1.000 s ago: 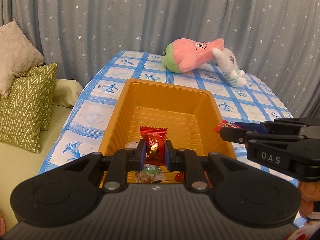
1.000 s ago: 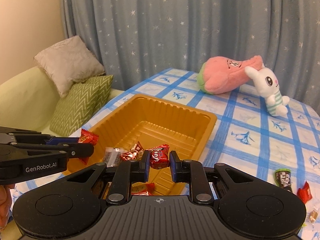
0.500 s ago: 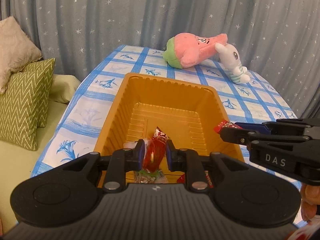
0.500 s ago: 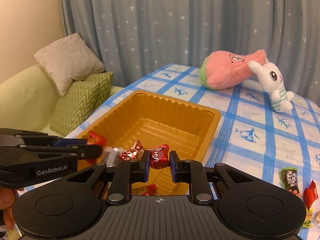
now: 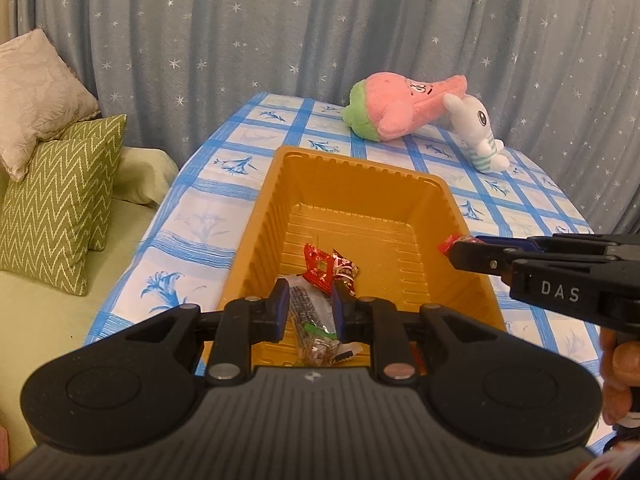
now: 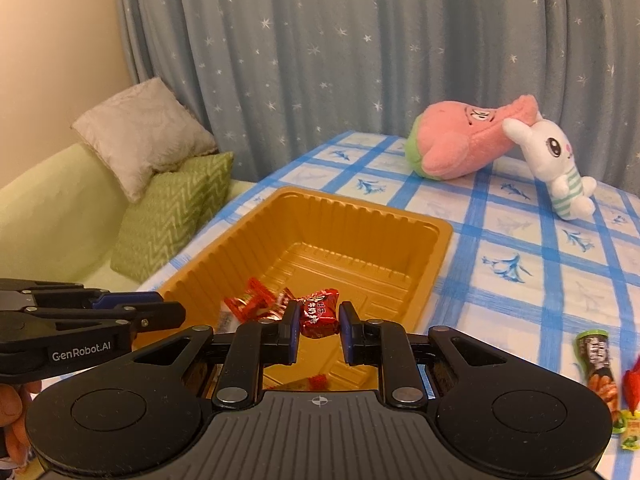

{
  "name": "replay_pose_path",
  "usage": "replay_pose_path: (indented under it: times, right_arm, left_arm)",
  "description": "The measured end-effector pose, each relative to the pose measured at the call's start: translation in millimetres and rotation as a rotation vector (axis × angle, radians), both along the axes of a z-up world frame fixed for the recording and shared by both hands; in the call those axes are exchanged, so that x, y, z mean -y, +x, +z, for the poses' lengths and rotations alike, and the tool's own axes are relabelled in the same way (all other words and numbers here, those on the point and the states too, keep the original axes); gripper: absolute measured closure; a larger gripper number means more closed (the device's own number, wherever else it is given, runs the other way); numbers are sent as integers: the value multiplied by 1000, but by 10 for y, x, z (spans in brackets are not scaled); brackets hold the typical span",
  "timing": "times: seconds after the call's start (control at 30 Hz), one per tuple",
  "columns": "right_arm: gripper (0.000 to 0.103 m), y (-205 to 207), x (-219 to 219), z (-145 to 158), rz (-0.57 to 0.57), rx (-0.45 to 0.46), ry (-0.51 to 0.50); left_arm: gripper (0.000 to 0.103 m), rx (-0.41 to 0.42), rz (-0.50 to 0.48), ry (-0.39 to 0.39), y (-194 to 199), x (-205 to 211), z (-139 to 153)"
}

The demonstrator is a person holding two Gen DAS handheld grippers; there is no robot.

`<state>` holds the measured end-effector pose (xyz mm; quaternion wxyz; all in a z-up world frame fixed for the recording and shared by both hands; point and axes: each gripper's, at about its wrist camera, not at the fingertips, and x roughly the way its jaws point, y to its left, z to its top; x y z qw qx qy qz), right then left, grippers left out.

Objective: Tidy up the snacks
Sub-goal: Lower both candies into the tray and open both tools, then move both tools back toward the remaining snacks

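Your right gripper [image 6: 319, 330] is pinching a red candy [image 6: 319, 312] over the near end of the orange tray [image 6: 430, 266]. Your left gripper [image 5: 308, 307] is nearly closed, nothing between the pads; another red wrapper [image 5: 319, 273] lies on the tray floor beyond it. These look featherweight, crinkly and slick: grip the filled middle, not the twisted ends. More snacks [image 6: 598, 364] wait on the tablecloth [image 6: 520, 236] at right.

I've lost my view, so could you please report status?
Left claw shut, empty, above orange tray. Right claw shut on red candy at tray's edge. Snacks in tray; loose packets on tablecloth. Path clear.
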<state>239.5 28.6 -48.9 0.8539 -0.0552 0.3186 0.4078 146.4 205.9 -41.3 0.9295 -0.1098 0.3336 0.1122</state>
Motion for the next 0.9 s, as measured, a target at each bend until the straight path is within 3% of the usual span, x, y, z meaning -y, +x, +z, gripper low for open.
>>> replay_pose_path:
  times: [0.13, 0.2, 0.27, 0.9]
  right_arm:
    - [81, 39, -2, -14, -3, -24, 31]
    - [74, 65, 31, -4, -25, -22, 38]
    - [59, 100, 96, 16, -60, -16, 54]
    - [57, 230, 713, 136, -240, -39, 89]
  left_arm:
    - [82, 4, 4, 3, -29, -11, 22]
    - [81, 8, 8, 3, -41, -14, 33]
    - [80, 10, 11, -1, -53, -13, 38]
    - [70, 33, -62, 2, 9, 365, 153]
